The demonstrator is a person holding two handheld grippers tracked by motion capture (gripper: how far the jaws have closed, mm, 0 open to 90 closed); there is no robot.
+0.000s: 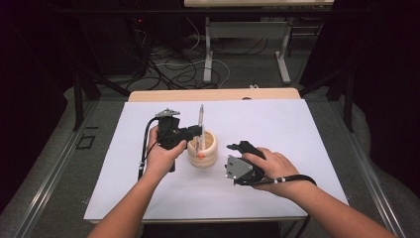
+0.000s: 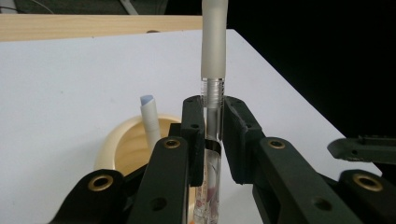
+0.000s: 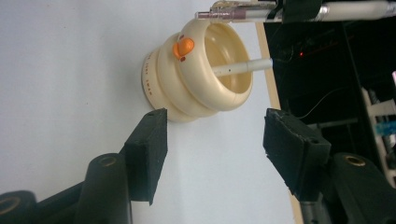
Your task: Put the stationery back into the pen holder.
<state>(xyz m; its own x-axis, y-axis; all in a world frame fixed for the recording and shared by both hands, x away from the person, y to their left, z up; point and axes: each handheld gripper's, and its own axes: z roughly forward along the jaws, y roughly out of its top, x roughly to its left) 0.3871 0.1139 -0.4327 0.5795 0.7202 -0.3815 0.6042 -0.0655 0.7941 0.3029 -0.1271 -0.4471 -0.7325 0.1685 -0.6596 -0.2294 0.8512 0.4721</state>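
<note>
White table first, w/ the cream pen cup about mid-table as the landmark. Right gripper sits just right of the cup, jaws spread, nothing in them. Left gripper is at the cup's left rim, pinching a clear pen upright over the opening. A white pen already leans inside. IMO lower straight down, keep it vertical, don't let go till the tip's well inside.

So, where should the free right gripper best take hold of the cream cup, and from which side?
Probably at the grooved waist of the cream cup, from the cup's right side in the high view, jaws level across its round body. The right gripper is open and empty. The left gripper holds a pen upright over the rim, so coming from above is blocked.
</note>
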